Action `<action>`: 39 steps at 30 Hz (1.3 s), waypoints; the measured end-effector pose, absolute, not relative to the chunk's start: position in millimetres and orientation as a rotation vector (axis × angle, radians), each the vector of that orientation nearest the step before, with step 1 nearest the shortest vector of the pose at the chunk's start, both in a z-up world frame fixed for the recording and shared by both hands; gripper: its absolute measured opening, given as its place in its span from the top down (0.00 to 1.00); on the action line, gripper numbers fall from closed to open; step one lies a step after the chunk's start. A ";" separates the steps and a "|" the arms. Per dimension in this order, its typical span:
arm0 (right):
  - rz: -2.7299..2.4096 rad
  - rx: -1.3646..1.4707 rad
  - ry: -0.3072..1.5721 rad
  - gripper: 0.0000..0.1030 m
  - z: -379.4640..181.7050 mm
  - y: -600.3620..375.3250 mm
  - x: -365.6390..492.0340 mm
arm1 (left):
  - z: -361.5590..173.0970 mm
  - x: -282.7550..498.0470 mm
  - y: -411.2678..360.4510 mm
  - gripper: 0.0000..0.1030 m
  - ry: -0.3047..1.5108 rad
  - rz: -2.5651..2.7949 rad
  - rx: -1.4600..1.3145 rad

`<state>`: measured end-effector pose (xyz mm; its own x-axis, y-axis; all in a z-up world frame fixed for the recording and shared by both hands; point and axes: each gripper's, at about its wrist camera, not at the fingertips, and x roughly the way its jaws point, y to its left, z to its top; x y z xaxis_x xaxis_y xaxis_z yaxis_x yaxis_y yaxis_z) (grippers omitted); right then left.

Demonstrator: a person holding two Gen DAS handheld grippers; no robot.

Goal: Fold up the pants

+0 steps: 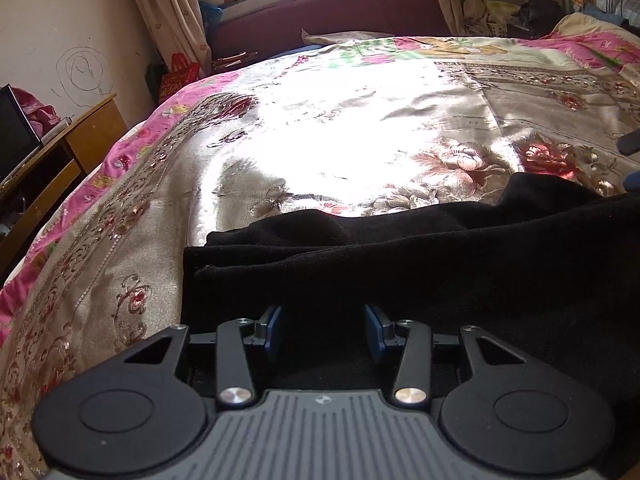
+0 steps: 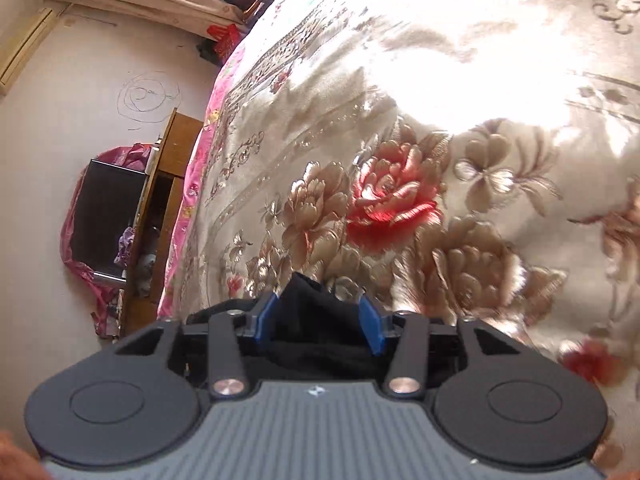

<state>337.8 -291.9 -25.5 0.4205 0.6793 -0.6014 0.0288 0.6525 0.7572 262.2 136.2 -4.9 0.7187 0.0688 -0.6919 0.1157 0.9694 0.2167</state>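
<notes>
— Left gripper (image 1: 324,330)?
— Jaws spread wide over the black pants (image 1: 420,248), gripping nothing.
— The right gripper (image 2: 320,320)?
— Half open, a peak of pants (image 2: 308,308) bunched between its blue pads; can't tell if pinched. Beyond lies the flowered bedspread (image 1: 340,120).

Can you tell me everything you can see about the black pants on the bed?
The black pants look soft and fuzzy, like velvet or fleece. They lie spread across the flowery bedspread, bunched into folds, with layered edges at the left. The left gripper sits low over them, jaws apart with cloth between. In the right wrist view, a peak of the same dark cloth stands between the right gripper's blue fingers; a firm pinch can't be confirmed.
</notes>
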 end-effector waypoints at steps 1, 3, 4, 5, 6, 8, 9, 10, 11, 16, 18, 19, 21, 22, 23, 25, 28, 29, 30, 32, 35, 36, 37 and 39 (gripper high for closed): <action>0.450 0.764 1.073 0.50 -22.9 -296.3 323.5 | -4.5 261.2 135.2 0.45 0.769 -0.024 0.255; 0.424 0.783 1.072 0.45 -24.8 -303.2 303.6 | -3.8 259.6 132.4 0.44 0.769 -0.031 0.256; 0.413 0.782 1.095 0.34 -29.4 -302.0 296.0 | -3.4 258.3 129.6 0.44 0.766 -0.038 0.263; 0.386 0.765 1.107 0.32 -32.2 -301.4 291.0 | -2.8 257.3 127.0 0.45 0.763 -0.043 0.273; 0.374 0.748 1.098 0.32 -34.0 -301.7 284.3 | -1.5 256.1 122.8 0.44 0.758 -0.055 0.292; 0.394 0.755 1.089 0.32 -37.8 -300.6 276.8 | 0.3 253.0 118.3 0.44 0.750 -0.082 0.313; 0.406 0.775 1.097 0.32 -42.1 -298.5 276.1 | 0.5 251.5 116.3 0.44 0.751 -0.094 0.318; 0.429 0.791 1.119 0.32 -48.4 -294.7 274.4 | 0.1 250.9 115.7 0.44 0.755 -0.097 0.318; 0.443 0.779 1.127 0.32 -53.1 -288.8 275.4 | -0.3 249.9 115.8 0.44 0.762 -0.097 0.313; 0.490 0.717 1.125 0.28 -60.8 -264.4 275.9 | 1.5 241.4 127.6 0.44 0.774 -0.086 0.290; 0.528 0.733 1.107 0.28 -59.2 -262.9 272.4 | 1.0 239.6 132.8 0.44 0.777 -0.099 0.271; 0.540 0.759 1.095 0.28 -60.8 -265.1 270.0 | -0.4 238.8 134.4 0.44 0.778 -0.105 0.266; 0.554 0.801 1.087 0.28 -70.2 -270.7 270.1 | -3.3 237.6 134.4 0.44 0.771 -0.114 0.268; 0.549 0.806 1.105 0.29 -77.6 -271.3 272.0 | -4.8 237.2 133.6 0.44 0.765 -0.118 0.271; 0.552 0.813 1.107 0.29 -84.1 -270.5 274.4 | -6.4 236.9 132.4 0.44 0.759 -0.124 0.274; 0.553 0.833 1.084 0.27 -88.7 -265.6 277.7 | -11.1 236.9 129.0 0.44 0.747 -0.135 0.288; 0.544 0.785 1.036 0.27 -84.5 -248.9 275.8 | -19.7 238.3 125.5 0.44 0.732 -0.127 0.301; 0.530 0.755 1.030 0.32 -82.4 -243.6 273.0 | -22.0 237.3 124.2 0.44 0.728 -0.123 0.303; 0.511 0.730 1.038 0.40 -80.2 -241.4 271.1 | -23.9 236.9 122.3 0.44 0.725 -0.115 0.311; 0.503 0.823 1.055 0.73 -82.9 -252.1 267.7 | -24.1 232.5 117.0 0.44 0.707 -0.099 0.331; 0.469 0.894 1.018 0.80 -84.7 -275.4 252.3 | -22.8 220.1 103.8 0.44 0.682 -0.136 0.366; 0.465 0.888 1.002 0.81 -83.7 -280.2 246.3 | -24.4 213.6 96.2 0.44 0.669 -0.156 0.396; 0.457 0.880 0.986 0.82 -81.8 -285.9 238.1 | -26.6 208.4 89.4 0.44 0.655 -0.164 0.432; 0.437 0.873 0.963 0.84 -78.1 -294.1 222.6 | -30.1 196.9 76.4 0.45 0.625 -0.174 0.485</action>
